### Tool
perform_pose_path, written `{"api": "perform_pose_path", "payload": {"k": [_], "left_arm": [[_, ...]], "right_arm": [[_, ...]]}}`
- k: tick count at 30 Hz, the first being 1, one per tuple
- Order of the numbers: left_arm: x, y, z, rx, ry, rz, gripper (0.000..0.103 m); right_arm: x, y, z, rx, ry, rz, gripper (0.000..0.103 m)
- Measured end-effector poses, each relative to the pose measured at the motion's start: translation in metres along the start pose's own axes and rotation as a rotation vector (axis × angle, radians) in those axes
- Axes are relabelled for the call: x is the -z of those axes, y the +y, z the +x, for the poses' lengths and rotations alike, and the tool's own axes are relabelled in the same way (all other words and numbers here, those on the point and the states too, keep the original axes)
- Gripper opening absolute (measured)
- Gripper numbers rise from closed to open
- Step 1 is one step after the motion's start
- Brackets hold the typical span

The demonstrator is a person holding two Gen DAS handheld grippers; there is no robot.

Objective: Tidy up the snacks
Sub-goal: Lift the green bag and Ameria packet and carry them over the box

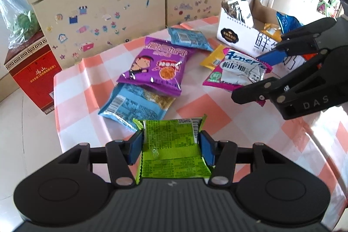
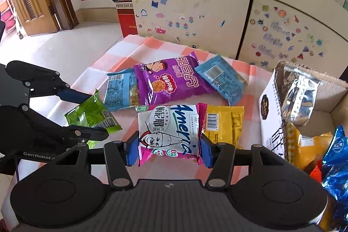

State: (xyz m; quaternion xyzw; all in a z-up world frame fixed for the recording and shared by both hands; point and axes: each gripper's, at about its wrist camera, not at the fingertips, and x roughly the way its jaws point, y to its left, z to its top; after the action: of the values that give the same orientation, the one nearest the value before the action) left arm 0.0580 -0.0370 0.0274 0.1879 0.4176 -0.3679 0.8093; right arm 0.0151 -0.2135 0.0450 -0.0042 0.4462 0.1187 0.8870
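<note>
My left gripper (image 1: 171, 146) is shut on a green snack packet (image 1: 171, 151), held between its blue pads; it also shows in the right wrist view (image 2: 93, 114). My right gripper (image 2: 169, 150) is shut on a pink and white snack packet (image 2: 169, 129), seen in the left wrist view (image 1: 239, 70) too. On the checked tablecloth (image 1: 206, 110) lie a purple packet (image 1: 156, 64), two blue packets (image 1: 137, 103) (image 1: 189, 38) and a yellow packet (image 2: 224, 125). A white cardboard box (image 2: 271, 114) at the right holds several snacks.
A sticker-covered cardboard screen (image 1: 121, 5) stands behind the table. A red box (image 1: 32, 71) sits on the floor at the left, with a plastic bag (image 1: 13, 12) above it. The table's left edge (image 1: 57, 114) drops to the floor.
</note>
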Motion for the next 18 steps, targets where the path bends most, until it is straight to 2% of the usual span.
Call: {"api": "perform_pose_path", "payload": {"k": [18], "left_arm": [[-0.035, -0.005, -0.011, -0.036, -0.104, -0.049, 0.054]], "right_arm": [[-0.007, -0.013, -0.025, 0.056, -0.088, 0.020, 0.062]]}}
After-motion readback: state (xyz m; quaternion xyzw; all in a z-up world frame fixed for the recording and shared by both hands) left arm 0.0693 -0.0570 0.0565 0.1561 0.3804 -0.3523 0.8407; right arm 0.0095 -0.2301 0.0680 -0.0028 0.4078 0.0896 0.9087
